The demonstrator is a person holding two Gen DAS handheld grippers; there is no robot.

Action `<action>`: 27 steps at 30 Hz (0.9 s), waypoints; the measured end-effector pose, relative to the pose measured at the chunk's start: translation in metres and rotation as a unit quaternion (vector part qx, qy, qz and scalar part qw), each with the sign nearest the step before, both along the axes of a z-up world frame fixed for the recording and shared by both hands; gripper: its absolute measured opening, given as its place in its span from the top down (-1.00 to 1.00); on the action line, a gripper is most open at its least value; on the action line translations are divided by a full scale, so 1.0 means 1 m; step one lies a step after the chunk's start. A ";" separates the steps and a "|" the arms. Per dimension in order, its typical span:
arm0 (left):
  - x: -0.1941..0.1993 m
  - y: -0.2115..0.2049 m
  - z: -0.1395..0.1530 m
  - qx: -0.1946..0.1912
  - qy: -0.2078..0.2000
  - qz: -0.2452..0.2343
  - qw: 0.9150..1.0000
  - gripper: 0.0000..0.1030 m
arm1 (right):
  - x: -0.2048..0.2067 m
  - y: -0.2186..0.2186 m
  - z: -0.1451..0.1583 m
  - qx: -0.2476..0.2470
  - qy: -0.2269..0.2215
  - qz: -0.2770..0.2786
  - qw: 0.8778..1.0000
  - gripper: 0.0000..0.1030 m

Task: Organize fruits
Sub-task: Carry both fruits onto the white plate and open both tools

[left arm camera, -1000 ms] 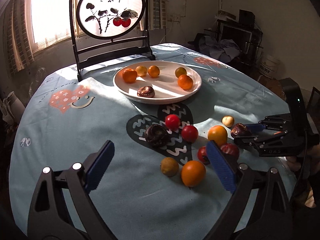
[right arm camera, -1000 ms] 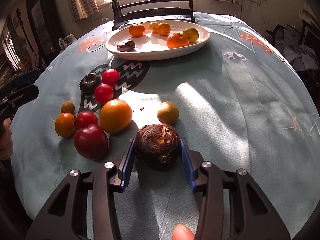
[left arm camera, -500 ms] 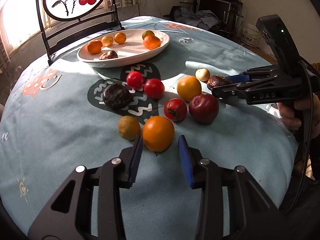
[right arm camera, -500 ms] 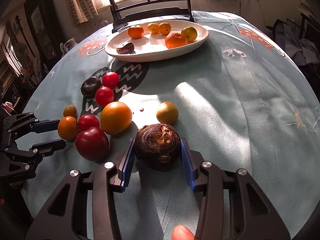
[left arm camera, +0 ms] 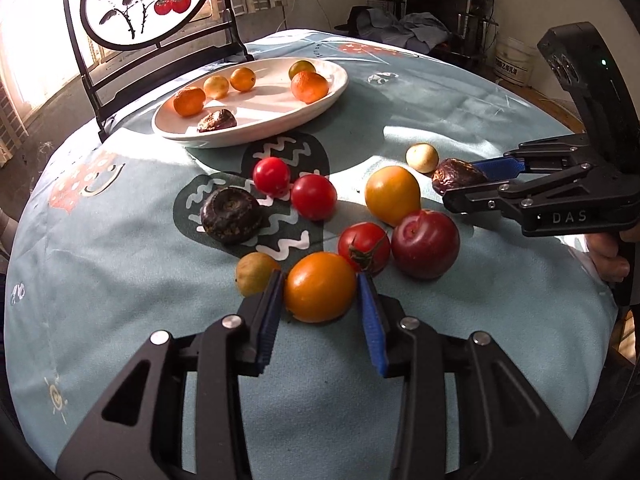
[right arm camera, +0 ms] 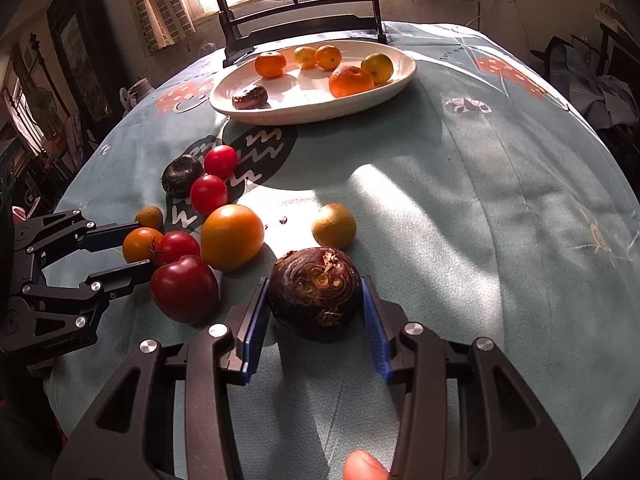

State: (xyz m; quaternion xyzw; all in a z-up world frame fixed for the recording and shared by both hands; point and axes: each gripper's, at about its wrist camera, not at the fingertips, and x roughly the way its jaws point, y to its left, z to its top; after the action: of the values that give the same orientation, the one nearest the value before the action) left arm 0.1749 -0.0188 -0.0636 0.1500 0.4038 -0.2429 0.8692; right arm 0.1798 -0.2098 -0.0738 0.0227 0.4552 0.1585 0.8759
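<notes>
1. Your left gripper (left arm camera: 320, 312) comes in low over the near edge of the tablecloth (left arm camera: 120, 320), fingers level and pointing toward the far edge. Its blue pads (left arm camera: 267, 320) sit on either side of the orange tomato (left arm camera: 320, 286), closed in to about the fruit's width; whether they are pressing on it, you cannot tell from these views.
2. That orange tomato rests on the cloth near the near edge, with a small yellow-green fruit (left arm camera: 254, 272) just beside its left and a red tomato with a stem (left arm camera: 363, 246) touching its far right.
3. Your right gripper (right arm camera: 316, 316) reaches in low from the tablecloth's right edge, fingers level. Its pads flank the dark purple fruit (right arm camera: 316, 292), narrowed to the fruit's width; the fruit sits on the cloth, and a firm grip cannot be confirmed.
4. A dark red plum (left arm camera: 425, 243) and a large yellow-orange tomato (left arm camera: 392, 195) lie between the two grippers.
5. The white plate (left arm camera: 336, 88) stands toward the far edge, holding several oranges and one dark fruit.
</notes>
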 end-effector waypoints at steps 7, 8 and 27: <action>0.002 0.008 0.002 -0.034 0.017 0.010 0.999 0.27 | 0.000 -0.004 0.000 0.018 0.002 -0.002 1.000 0.13; 0.002 0.010 0.002 -0.039 0.019 0.011 0.999 0.27 | 0.000 -0.005 0.001 0.024 0.002 -0.004 1.000 0.13; 0.134 0.025 0.067 -0.137 -0.002 0.148 0.979 0.27 | 0.097 0.017 0.062 0.094 -0.121 0.019 0.988 0.13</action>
State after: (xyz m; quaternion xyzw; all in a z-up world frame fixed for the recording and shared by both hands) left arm 0.3093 0.0066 0.0038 -0.0312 0.3830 -0.1640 0.9086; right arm 0.2770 -0.1929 -0.0117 0.0770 0.3292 0.2184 0.9154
